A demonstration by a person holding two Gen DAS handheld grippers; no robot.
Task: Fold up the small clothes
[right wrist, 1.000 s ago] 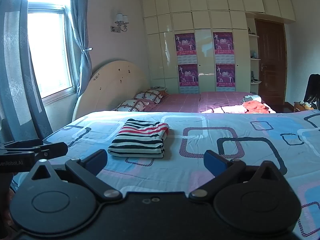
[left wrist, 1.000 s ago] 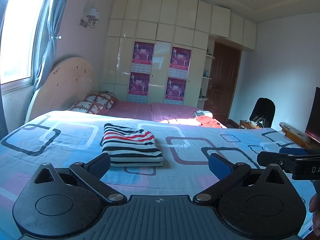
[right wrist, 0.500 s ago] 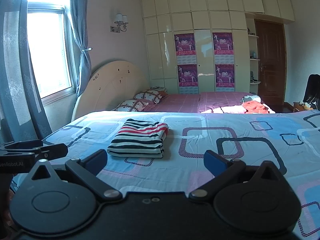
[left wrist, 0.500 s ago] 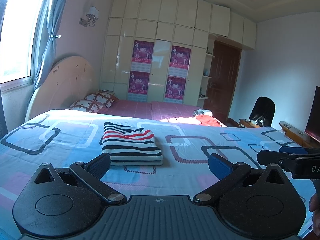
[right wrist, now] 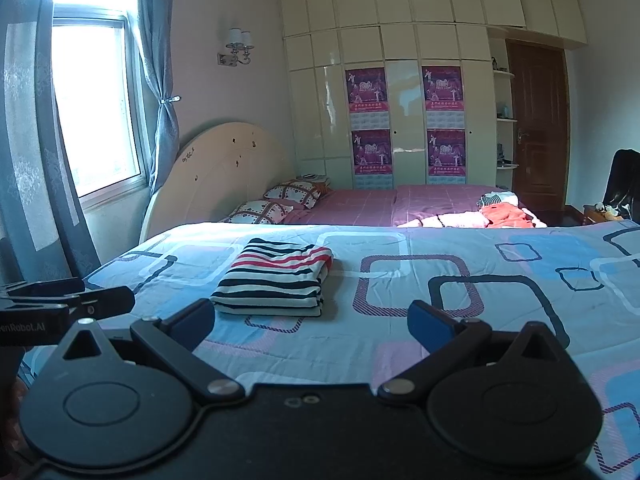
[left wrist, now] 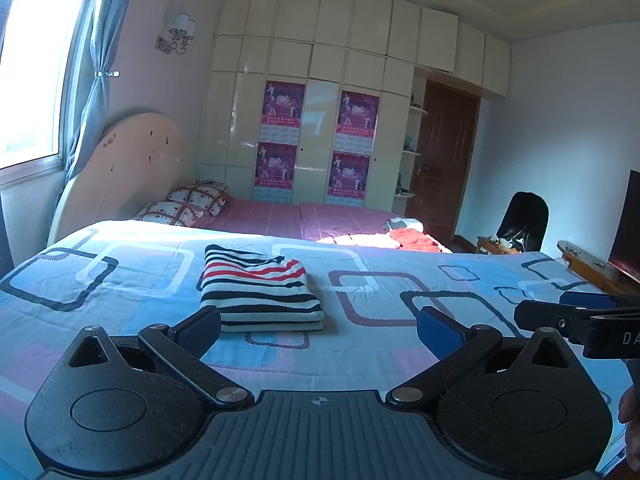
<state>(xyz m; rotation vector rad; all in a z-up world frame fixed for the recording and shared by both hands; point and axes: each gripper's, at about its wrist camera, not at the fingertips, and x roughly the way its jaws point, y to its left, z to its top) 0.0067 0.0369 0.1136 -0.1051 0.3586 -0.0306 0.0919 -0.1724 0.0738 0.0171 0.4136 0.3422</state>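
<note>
A striped shirt [left wrist: 258, 286], banded in black, white and red, lies folded into a neat rectangle on the blue patterned bedspread [left wrist: 400, 344]. It sits toward the left half of the bedspread, well in from the near edge, with its folded layers stacked flat and their edges facing the cameras.

The left gripper [left wrist: 319, 326] hovers above the near edge of the bedspread with its blue-padded fingers [left wrist: 200, 326] spread wide apart and nothing between them. The shirt lies just beyond its left finger, apart from it. The right gripper [right wrist: 308, 322] is held beside it, its jaws equally wide and holding nothing, and the shirt lies ahead of its left finger without touching. Each camera catches the other gripper at the side of its view: the right gripper [left wrist: 576, 316] shows at the right edge of the left wrist view, the left gripper [right wrist: 64, 300] at the left edge of the right wrist view.

Beyond the bedspread lies a pink sheet [right wrist: 400, 204] with two patterned pillows [right wrist: 280, 202] against a rounded headboard [right wrist: 216, 168], and an orange-red garment [right wrist: 506, 216] lies crumpled toward its right edge. A cream wardrobe [right wrist: 404, 80] with four purple posters [right wrist: 366, 90] fills the far wall beside a brown door [right wrist: 538, 128].
</note>
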